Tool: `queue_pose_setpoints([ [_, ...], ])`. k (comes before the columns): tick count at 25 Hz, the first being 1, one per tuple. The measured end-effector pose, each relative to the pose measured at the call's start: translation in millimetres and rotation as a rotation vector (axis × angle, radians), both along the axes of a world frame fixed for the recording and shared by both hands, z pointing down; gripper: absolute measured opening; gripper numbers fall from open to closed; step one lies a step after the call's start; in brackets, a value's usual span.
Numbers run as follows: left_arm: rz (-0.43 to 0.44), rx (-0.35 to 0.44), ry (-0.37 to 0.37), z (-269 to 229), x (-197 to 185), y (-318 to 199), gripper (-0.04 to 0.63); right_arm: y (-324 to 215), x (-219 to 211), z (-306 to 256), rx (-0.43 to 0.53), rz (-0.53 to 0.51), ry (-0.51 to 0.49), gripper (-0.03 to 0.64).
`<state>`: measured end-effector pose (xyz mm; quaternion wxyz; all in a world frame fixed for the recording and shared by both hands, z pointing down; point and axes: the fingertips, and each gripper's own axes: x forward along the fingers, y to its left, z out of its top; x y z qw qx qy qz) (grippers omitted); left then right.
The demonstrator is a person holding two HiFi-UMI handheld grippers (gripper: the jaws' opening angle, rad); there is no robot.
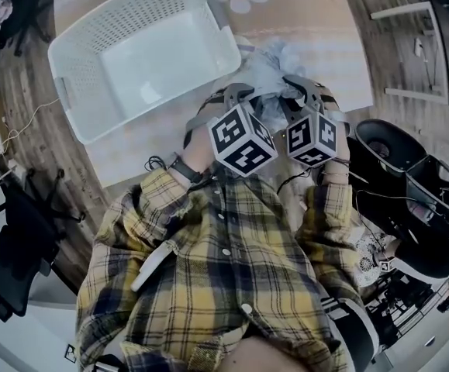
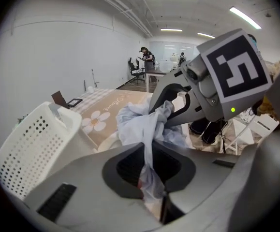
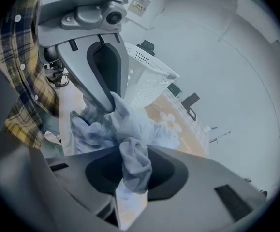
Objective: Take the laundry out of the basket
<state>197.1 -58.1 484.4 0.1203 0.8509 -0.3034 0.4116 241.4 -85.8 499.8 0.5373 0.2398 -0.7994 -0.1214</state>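
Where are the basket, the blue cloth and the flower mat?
basket (image 1: 131,14): head view, on its perforated far wall.
cloth (image 1: 269,72): head view, on its bunched top.
mat (image 1: 302,37): head view, on a bare beige part.

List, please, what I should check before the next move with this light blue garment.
1. Grip of left tool on garment: ok, cloth pinched between its jaws.
2. Grip of right tool on garment: ok, cloth pinched there too.
3. Garment out of basket, over mat: ok.
4. No laundry left in basket: ok.
5. Spot on mat under garment free: cannot tell, hidden by the tools.
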Motion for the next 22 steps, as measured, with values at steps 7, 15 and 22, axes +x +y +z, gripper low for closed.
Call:
queue_pose_setpoints([
  [7, -0.074, -0.052, 0.079, 10.2, -4.8, -9.8, 0.105, -4.8, 1.5, 8.5, -0.055, 0.038, -0.026, 0.146],
  [15, -0.050, -0.070, 0.132, -9.2, -5.9, -13.4, 0.201, -8.1, 13.0, -28.2, -0.130, 0.068, -0.107, 0.192],
  [22, -0.031, 0.013, 0.258, -66.5, -0.9, -20.2, 0.206, -24.4, 13.0, -103.0, -0.077, 0.128, -0.408, 0.192],
])
